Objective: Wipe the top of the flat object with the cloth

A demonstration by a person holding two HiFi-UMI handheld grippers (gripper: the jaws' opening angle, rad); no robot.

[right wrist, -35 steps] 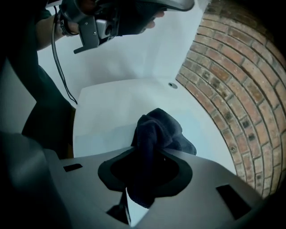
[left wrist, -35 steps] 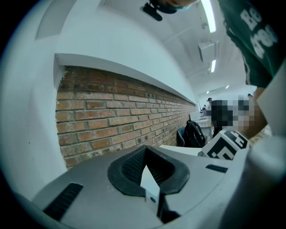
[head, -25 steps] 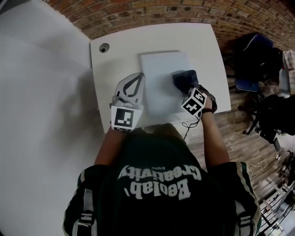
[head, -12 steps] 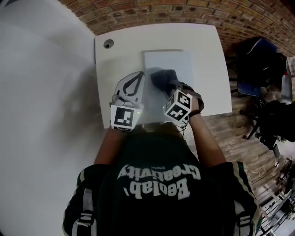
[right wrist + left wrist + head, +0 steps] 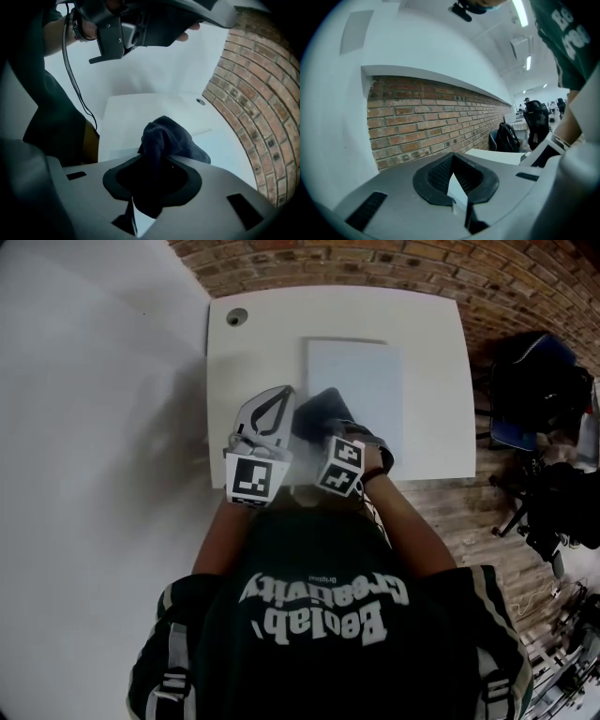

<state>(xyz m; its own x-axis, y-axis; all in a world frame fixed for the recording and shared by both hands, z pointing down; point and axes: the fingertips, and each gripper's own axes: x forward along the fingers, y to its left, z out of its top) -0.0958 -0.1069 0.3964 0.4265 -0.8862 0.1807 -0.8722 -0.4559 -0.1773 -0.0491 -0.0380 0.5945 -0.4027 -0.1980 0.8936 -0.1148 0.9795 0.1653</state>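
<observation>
Wiping's the step here, so a couple of tips. Your right tongs (image 5: 151, 174) are clamped on the dark cloth (image 5: 312, 412), which sits on the near-left part of the flat object (image 5: 361, 371) on the desk (image 5: 258, 343). Your left tongs (image 5: 280, 397) are closed on nothing, just beside its left edge. I'd press the cloth down flat and sweep in overlapping passes toward the far right. If the flat object slides, pin it with the left.

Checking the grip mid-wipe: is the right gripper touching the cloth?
Touching. The right gripper view shows the right gripper shut on the dark cloth, which bunches out between its jaws.
</observation>
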